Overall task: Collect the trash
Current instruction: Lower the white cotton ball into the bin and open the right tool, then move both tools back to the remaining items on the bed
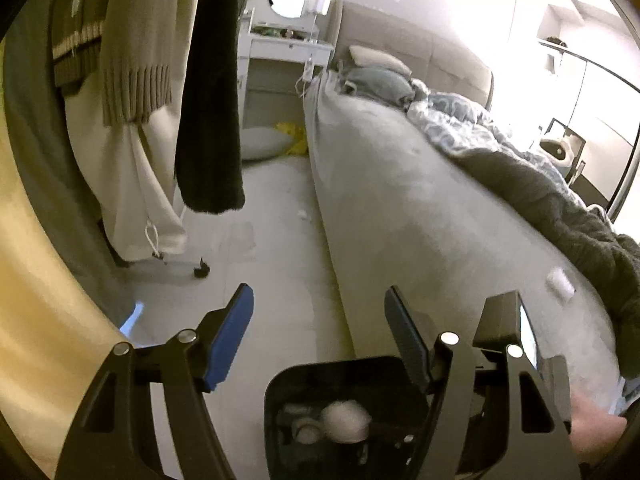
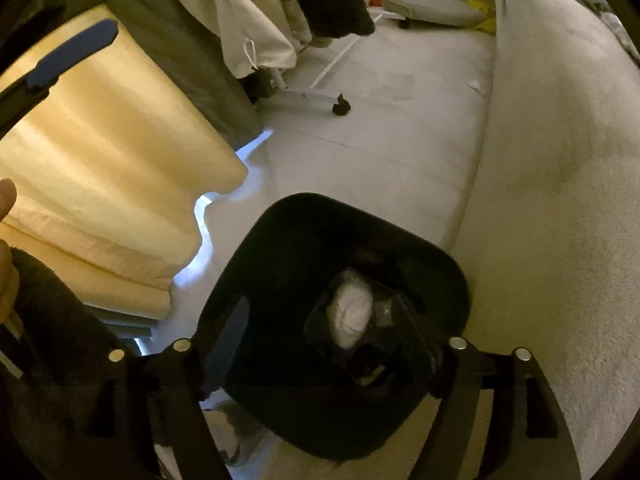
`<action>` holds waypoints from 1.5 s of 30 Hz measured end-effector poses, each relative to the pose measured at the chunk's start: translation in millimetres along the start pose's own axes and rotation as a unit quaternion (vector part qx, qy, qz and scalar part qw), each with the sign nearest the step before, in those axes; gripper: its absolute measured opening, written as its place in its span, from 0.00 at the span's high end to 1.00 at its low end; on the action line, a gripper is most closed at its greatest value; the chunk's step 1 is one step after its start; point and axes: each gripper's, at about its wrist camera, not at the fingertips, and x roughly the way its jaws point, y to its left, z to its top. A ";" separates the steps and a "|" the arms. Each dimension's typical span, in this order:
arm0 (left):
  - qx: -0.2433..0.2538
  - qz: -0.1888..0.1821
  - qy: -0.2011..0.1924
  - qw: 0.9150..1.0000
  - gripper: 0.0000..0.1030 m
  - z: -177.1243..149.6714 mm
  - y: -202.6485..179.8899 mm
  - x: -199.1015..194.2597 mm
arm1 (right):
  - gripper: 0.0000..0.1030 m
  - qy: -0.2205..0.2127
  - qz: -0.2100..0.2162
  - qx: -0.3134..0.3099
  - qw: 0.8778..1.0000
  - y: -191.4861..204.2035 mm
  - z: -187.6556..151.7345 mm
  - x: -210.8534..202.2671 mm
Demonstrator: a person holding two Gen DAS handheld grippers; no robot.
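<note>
A black trash bin [image 1: 280,392] stands on the floor beside the bed, with white crumpled trash [image 1: 346,420] inside. My left gripper [image 1: 320,320] is open and empty above the bin's far rim. In the right wrist view the bin [image 2: 280,248] lies directly below, with a white wad [image 2: 352,316] in it. My right gripper [image 2: 320,336] is over the bin's mouth, its fingers dark and blurred, apparently apart and empty. A small white scrap [image 1: 303,213] lies on the floor by the bed; it also shows in the right wrist view [image 2: 476,85]. A white piece [image 1: 560,283] lies on the bed.
A grey bed [image 1: 400,208] fills the right side. A clothes rack on castors [image 1: 200,270] with hanging garments [image 1: 132,60] stands at the left. Yellow curtains [image 2: 100,168] hang near the bin. A floor cushion [image 1: 264,142] and a white dressing table [image 1: 288,48] are at the far end.
</note>
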 end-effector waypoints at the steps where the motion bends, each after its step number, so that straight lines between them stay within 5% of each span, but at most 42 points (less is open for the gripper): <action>1: -0.001 -0.003 -0.005 1.000 0.32 1.8 -1.2 -1.6 | 0.26 -0.003 0.000 -0.001 1.000 1.6 0.8 -1.6; 15: 0.013 -0.014 -0.033 0.999 0.32 15.5 -28.6 -12.9 | 0.25 -0.085 -0.010 0.000 0.996 -15.7 -5.4 -66.2; 34: 0.097 -0.069 -0.029 0.992 0.32 17.1 -137.1 -2.6 | 0.22 -0.185 -0.084 0.042 0.978 -76.2 -56.7 -173.5; 45: 0.125 -0.104 -0.023 0.986 0.22 17.7 -192.3 10.1 | 0.19 -0.224 -0.125 0.091 0.962 -121.8 -97.5 -222.2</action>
